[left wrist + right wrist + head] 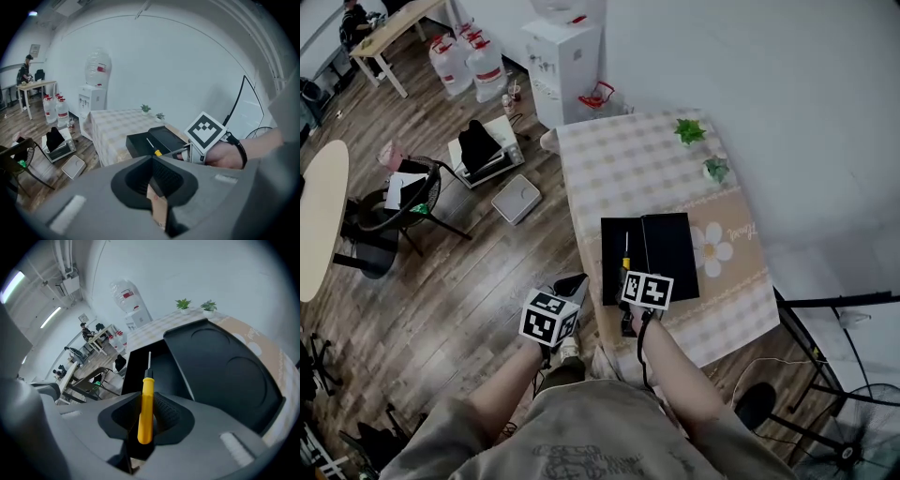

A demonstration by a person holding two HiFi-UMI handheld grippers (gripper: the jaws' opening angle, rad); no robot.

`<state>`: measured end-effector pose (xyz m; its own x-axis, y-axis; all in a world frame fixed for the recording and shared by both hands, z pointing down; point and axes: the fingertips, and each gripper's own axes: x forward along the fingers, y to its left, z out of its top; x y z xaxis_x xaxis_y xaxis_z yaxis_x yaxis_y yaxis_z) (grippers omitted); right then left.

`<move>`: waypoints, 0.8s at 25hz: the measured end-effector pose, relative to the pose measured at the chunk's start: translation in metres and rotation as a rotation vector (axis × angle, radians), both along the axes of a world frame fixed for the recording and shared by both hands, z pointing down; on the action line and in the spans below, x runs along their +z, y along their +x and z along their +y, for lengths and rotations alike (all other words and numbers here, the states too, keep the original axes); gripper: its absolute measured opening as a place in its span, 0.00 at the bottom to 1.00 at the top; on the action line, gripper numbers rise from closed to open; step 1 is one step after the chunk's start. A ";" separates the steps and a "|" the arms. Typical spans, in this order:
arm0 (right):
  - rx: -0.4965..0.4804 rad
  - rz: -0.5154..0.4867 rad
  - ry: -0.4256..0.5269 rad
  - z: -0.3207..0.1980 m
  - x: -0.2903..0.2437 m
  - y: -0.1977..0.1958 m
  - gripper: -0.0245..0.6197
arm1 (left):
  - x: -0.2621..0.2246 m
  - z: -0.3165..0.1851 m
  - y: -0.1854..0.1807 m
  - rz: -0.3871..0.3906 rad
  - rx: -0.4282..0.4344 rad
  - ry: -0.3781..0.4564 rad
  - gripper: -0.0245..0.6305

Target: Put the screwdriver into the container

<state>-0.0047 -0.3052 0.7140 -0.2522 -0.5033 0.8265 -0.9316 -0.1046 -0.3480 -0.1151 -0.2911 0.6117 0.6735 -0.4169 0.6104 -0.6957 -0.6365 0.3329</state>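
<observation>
Over the near end of the tabletop [628,159], the right gripper [146,419] is clamped tight on the yellow handle of the screwdriver [146,401]. The thin shaft points forward, above the open black container [169,376]. The left gripper [152,180] hangs off the tabletop's near edge, its jaws pressed together with nothing between them.

From where I stand, the job now looks like a matter of lowering, not reaching. The tool already lines up with the container's long side, so it should go down level, kept left of the flat black panel [225,376] lying just beside the opening. I would let go only once the handle is low inside the walls. Dropped from higher up, a round handle could bounce or roll. If the container looks light, the idle left gripper could steady its near wall.
</observation>
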 end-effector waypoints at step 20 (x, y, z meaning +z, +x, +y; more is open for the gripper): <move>-0.009 0.064 -0.078 -0.017 0.012 0.006 0.21 | 0.008 -0.007 -0.036 -0.065 -0.099 -0.007 0.04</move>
